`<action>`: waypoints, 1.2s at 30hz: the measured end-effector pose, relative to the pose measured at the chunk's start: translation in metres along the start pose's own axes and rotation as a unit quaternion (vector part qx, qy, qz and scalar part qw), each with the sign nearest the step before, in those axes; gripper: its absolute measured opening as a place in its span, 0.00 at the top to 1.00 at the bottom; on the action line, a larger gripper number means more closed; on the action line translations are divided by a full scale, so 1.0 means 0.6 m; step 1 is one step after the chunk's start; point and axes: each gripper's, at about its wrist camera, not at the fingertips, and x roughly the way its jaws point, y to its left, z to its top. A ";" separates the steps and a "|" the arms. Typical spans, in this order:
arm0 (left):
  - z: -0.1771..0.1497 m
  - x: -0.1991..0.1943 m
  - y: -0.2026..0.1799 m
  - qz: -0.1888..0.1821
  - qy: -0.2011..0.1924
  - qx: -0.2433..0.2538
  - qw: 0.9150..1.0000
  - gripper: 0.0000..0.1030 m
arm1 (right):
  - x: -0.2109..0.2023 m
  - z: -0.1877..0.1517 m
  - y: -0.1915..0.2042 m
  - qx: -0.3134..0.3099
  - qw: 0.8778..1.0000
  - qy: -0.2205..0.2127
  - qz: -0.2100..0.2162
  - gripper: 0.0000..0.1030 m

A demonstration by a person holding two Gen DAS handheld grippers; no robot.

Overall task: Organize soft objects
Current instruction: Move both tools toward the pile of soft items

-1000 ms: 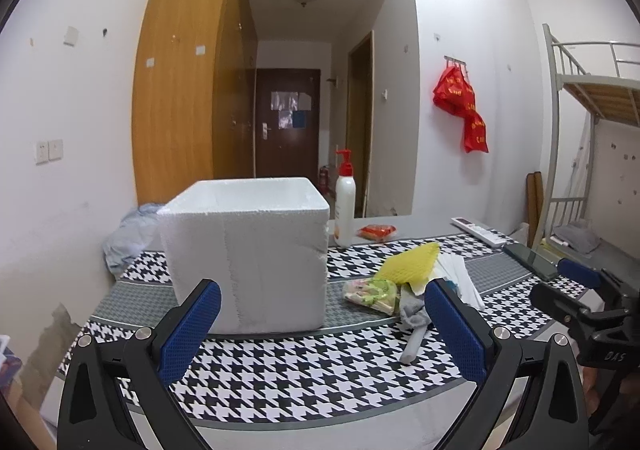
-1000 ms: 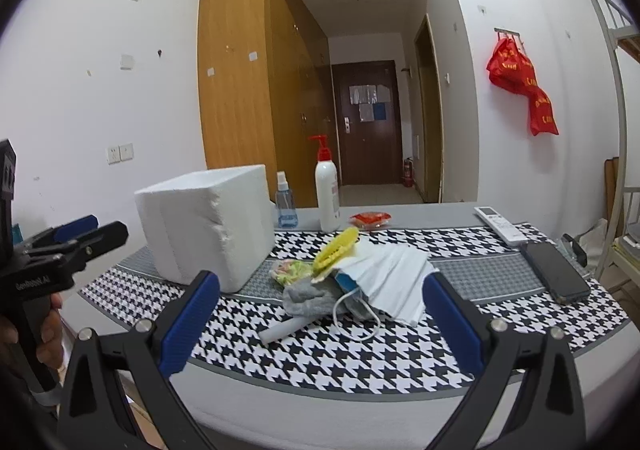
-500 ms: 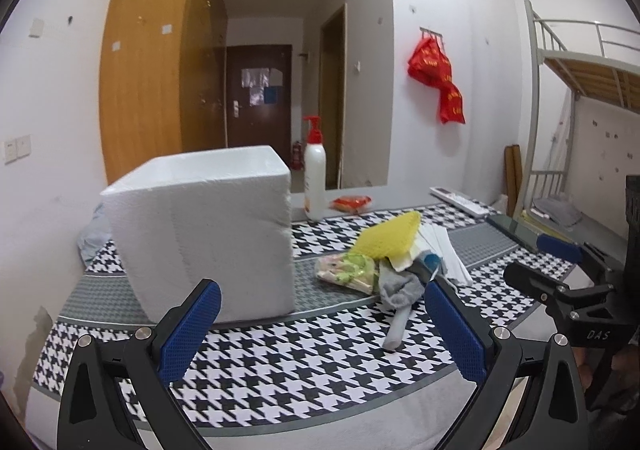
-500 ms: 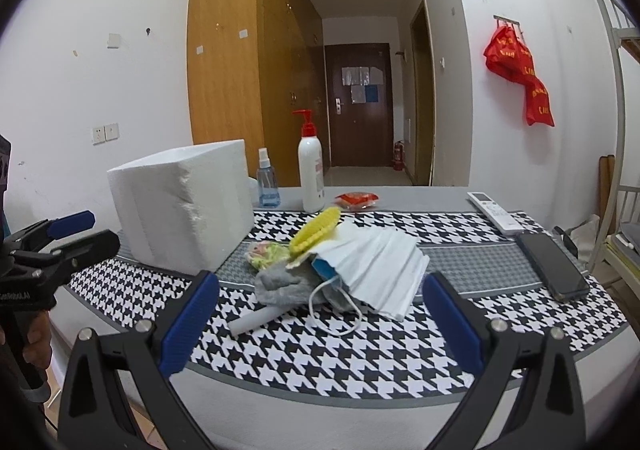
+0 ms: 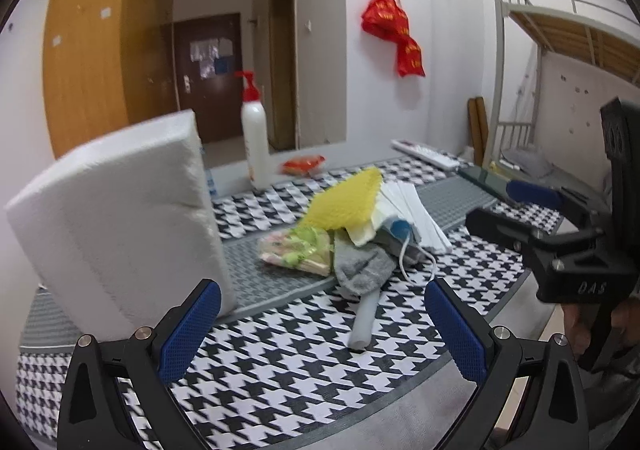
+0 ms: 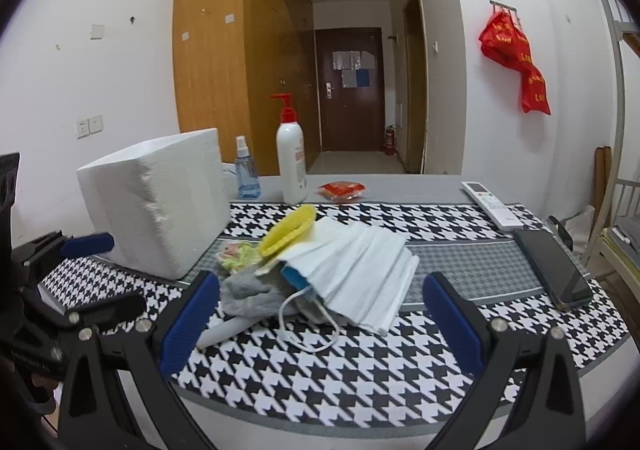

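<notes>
A heap of soft things [image 6: 320,270], masks, a grey sock and a yellow sponge, lies mid-table [image 6: 440,218] beside a white foam box [image 6: 156,206]. Our left gripper [image 5: 320,334] and right gripper [image 6: 320,322] hover near it, jaws wide apart, holding nothing.

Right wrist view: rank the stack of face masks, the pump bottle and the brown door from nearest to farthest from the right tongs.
1. Stack of face masks: on the table, just ahead of the right tongs.
2. Pump bottle: upright near the table's far edge, left of centre.
3. Brown door: at the end of the hallway, beyond the table.
</notes>
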 end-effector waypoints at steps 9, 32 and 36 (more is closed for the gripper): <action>-0.001 0.060 0.001 -0.040 0.062 0.011 0.997 0.02 | 0.027 0.004 -0.022 0.016 0.999 0.028 -0.006 0.00; -0.012 0.120 -0.005 -0.042 0.115 0.010 0.992 0.22 | 0.096 0.053 -0.001 -0.013 0.994 0.072 0.085 0.07; -0.013 0.123 0.000 -0.044 0.115 -0.003 0.992 0.22 | 0.112 0.067 0.009 -0.022 0.991 0.080 0.107 0.17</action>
